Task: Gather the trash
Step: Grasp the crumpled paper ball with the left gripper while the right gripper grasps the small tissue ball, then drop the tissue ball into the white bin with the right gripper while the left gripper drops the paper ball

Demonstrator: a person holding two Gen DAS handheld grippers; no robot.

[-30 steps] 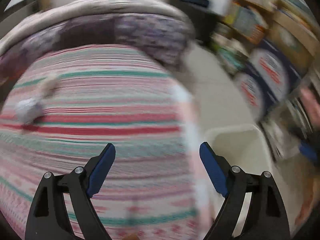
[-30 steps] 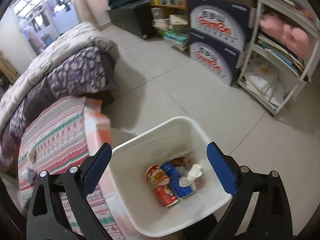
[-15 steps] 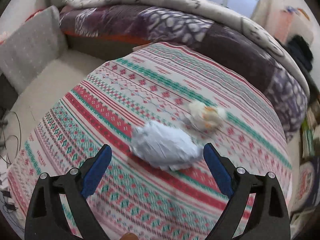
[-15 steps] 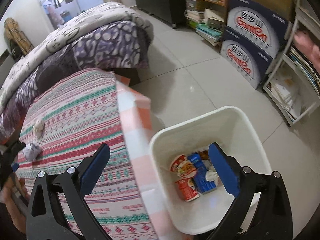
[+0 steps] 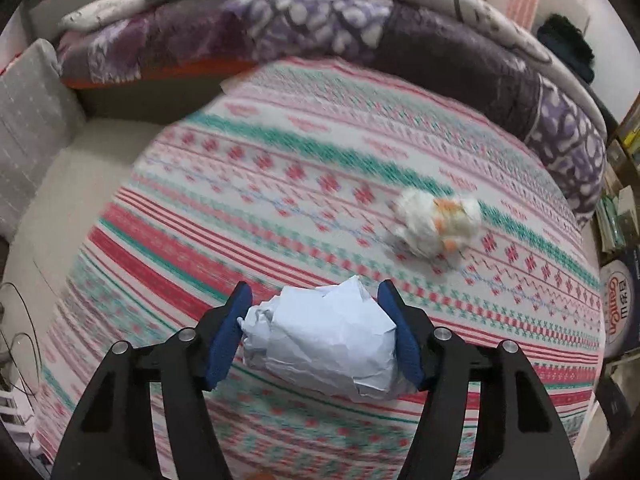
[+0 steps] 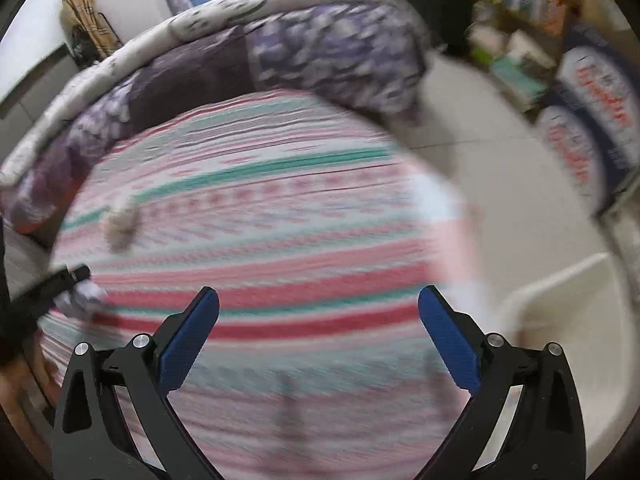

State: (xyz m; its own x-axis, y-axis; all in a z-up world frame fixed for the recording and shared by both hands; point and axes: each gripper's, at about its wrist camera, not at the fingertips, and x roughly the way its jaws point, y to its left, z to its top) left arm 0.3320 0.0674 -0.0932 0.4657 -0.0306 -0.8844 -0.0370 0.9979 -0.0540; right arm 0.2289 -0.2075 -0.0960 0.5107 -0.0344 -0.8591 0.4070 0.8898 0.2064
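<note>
- While the crumpled white paper wad sits squarely between the blue pads of the left gripper, both pads press against its sides, so the claw is narrowed and gripping it, just above the striped cloth of the table.
- Ahead of that claw and to its right lies a second piece of trash, a white tissue ball with orange flecks, well apart from the paper and not yet touched.
- Step in hand, as I judge it: the pickup of the paper wad; the grip looks made, and the lift and carry come next.
- Off to the right of the right gripper, whose fingers stand wide apart with nothing between them, the rim of the white bin shows beside the table's edge.
- Next move, I would say: raise the wad clear of the cloth, swing it over the bin and let go; crumpled paper is light and springy, so the squeeze should hold firm.
- Beyond the table a purple patterned quilt is heaped.
- Writing: a blue carton at the far right of the left view reads "Ganten" in red, with Chinese characters above that I cannot read.
</note>
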